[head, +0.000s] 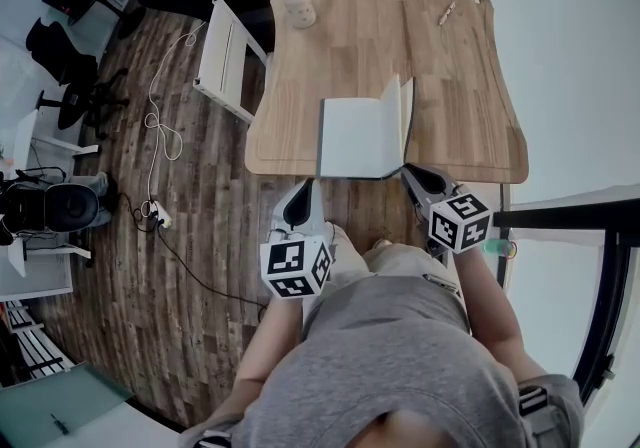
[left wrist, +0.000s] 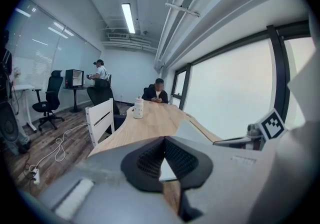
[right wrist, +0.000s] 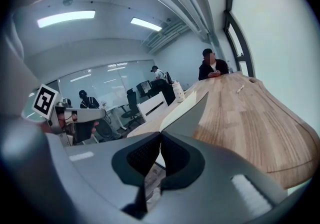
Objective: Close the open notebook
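Head view shows the notebook (head: 355, 136) lying open at the near edge of the table (head: 400, 16), its right-hand leaf standing up off the tabletop. The right gripper (head: 412, 172), at that same edge, has its jaws pinched on the leaf's near corner. The left gripper (head: 305, 188) hangs just off the table's edge, jaws together on nothing. A bottle (head: 297, 1) stands farther along the table's left side.

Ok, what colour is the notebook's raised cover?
The notebook cover is plain grey, best seen in the right gripper view.
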A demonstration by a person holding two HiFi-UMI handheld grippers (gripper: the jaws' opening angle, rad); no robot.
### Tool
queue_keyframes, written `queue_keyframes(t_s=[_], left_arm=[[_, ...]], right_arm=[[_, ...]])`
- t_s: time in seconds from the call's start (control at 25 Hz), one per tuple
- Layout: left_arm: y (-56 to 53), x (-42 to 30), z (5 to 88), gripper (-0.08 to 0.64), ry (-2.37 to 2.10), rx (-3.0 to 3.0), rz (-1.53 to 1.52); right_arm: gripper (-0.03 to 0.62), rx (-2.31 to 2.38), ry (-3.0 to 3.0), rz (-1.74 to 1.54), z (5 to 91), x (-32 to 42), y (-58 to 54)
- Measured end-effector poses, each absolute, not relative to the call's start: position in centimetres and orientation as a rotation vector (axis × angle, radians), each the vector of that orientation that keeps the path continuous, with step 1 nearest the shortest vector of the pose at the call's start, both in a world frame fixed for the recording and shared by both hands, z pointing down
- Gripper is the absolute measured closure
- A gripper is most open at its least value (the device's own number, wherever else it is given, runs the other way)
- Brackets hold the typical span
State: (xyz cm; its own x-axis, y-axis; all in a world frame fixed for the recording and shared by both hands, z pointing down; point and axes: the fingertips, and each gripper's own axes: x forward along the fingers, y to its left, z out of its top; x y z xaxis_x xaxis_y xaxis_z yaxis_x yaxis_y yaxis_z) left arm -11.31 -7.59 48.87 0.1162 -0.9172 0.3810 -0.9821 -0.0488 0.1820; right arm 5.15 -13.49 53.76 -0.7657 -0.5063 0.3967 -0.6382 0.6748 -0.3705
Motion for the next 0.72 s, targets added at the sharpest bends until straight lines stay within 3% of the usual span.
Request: queue_keyframes(t_s=[0.72], left_arm=[[-9.0,-16.2,49.6,0.557,-1.851,1.968,0.22]], right_arm=[[0.583,0.655,-2.659,0.667,53.9,-4.5,-12.4]])
